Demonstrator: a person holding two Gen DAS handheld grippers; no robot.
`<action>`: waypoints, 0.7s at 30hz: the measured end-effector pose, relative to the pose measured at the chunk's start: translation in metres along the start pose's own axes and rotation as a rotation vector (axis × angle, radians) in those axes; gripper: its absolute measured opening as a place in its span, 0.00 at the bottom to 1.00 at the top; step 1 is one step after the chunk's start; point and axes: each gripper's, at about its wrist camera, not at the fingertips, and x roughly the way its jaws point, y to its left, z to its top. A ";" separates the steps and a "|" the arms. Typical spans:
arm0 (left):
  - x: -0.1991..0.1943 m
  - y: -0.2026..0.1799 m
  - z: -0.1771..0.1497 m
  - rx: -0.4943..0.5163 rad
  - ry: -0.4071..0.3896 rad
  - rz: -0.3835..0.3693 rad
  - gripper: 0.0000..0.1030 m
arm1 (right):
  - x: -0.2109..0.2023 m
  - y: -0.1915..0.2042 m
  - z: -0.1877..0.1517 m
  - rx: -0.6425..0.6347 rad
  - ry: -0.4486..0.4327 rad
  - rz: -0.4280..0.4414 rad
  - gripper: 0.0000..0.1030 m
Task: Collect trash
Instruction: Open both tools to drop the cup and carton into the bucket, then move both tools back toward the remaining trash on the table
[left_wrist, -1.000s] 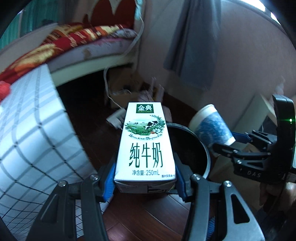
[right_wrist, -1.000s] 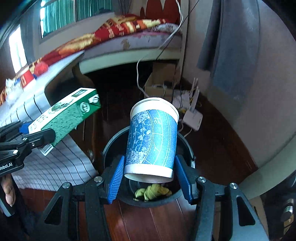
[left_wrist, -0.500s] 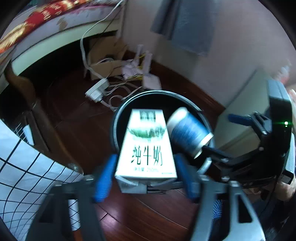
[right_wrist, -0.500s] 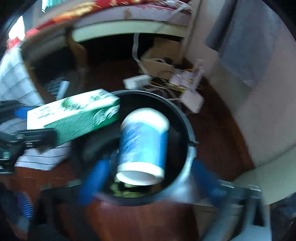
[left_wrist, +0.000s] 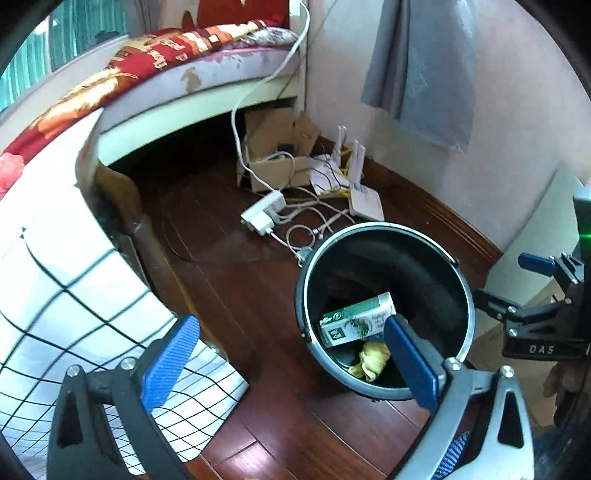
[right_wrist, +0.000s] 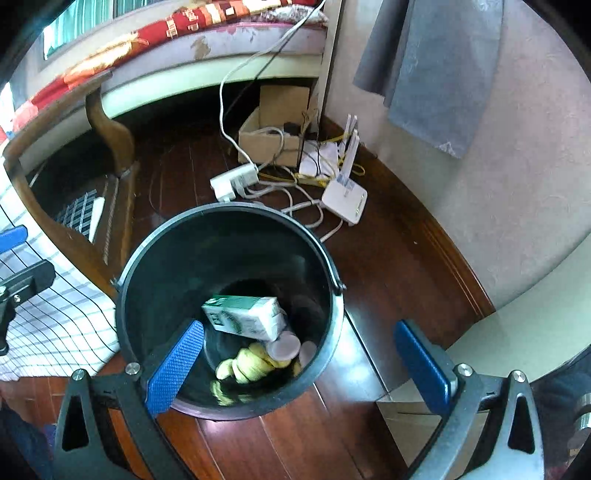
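Note:
A black bin stands on the dark wood floor. Inside it lies the green and white milk carton on its side, above a yellow crumpled wad. In the right wrist view the paper cup shows as a pale disc beside the carton. My left gripper hovers at the bin's left rim, its jaws still opening with nothing between the pads. My right gripper hangs open and empty over the bin, and its side shows in the left wrist view.
A table with a checked cloth and a carved wooden leg stands left of the bin. A cardboard box, power strip, router and cables lie behind. White furniture is at the right.
Both grippers opened and tipped down over the bin. The milk carton left the left gripper and the paper cup left the right; both now lie in the bin.

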 end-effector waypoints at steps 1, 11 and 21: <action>0.001 0.001 0.002 0.000 -0.003 0.000 0.98 | -0.002 0.001 0.002 0.003 -0.005 0.002 1.00; -0.025 0.010 0.009 -0.021 -0.055 0.031 0.98 | -0.035 0.016 0.010 0.002 -0.071 0.036 1.00; -0.067 0.038 0.014 -0.080 -0.124 0.089 0.98 | -0.069 0.045 0.029 -0.021 -0.154 0.087 1.00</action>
